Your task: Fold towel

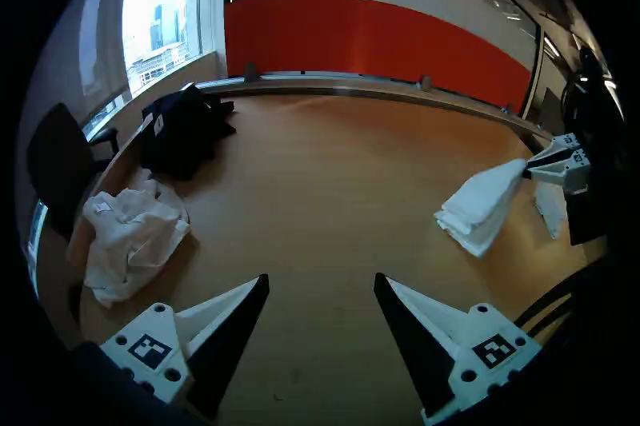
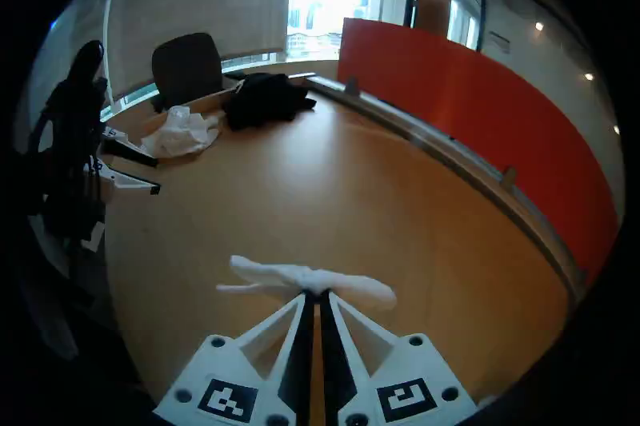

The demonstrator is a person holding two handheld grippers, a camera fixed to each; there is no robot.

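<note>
A folded white towel lies at the right of the wooden table. My right gripper pinches its far edge. In the right gripper view the two fingers stand closed together, and my right gripper is shut on the thin edge of the towel just past the tips. My left gripper is open over bare table, well to the left of the towel, with nothing between its fingers. The right gripper view has my left gripper at the left, held by a person in dark clothes.
A crumpled white cloth lies at the table's left edge, with a black garment behind it. A dark office chair stands by the window. An orange partition runs along the table's far side.
</note>
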